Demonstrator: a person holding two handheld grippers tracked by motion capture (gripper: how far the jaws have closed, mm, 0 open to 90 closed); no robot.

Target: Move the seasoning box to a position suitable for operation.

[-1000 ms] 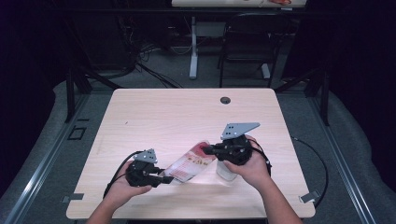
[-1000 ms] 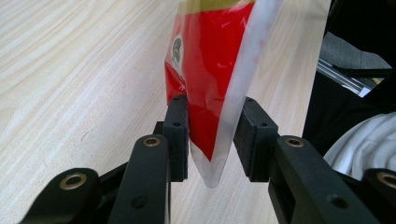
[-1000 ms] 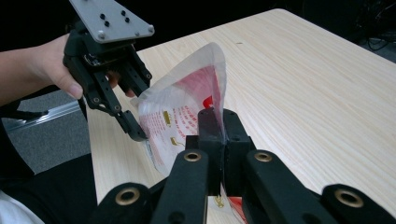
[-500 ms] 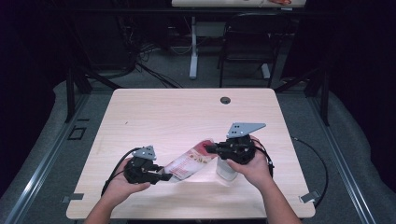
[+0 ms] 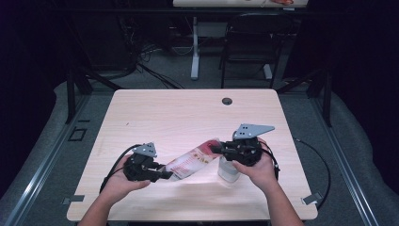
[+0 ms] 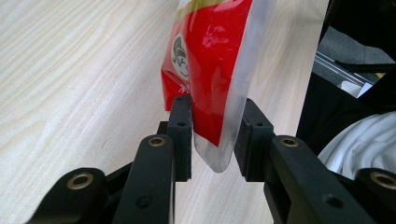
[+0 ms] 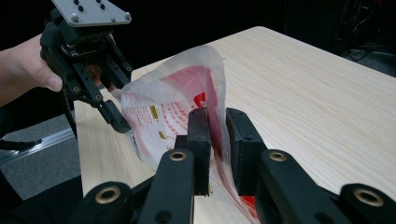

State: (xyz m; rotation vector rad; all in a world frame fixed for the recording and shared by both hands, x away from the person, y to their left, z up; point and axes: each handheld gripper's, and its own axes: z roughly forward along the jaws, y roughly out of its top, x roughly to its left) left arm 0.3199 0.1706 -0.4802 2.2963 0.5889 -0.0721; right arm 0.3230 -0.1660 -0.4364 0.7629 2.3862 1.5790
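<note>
A: Fingers first. On the right gripper they sit clenched on one edge of the red-and-white packet, film pinched flat between the pads. Over on the left gripper, the fingers stand either side of the packet's clear sealed end. One pad looks to be touching it, the other sits apart.

B: So is the left one gripping or not?

A: I cannot tell. The film hangs in the gap, and from above the spot is too small to judge.

B: Where's the packet itself?

A: Strung between the two grippers, low over the near part of the tabletop, its mouth puffed open in the right gripper view. Whether its belly rests on the wood is hard to say.

B: What could spoil it from here?

A: I'd say slippage. That sealed end is slick and thin, and if the left fingers aren't properly on it, any pull from the right hand would drag it out and the packet would flop. Pull too hard with both clamped and the film may tear at the seam. There's also a clear container standing under the right gripper, and a careless swing could knock it.

B: Count it up.

A: One packet, one clear container, two grippers, two hands, one tabletop. Beyond it, one chair on the floor.
</note>
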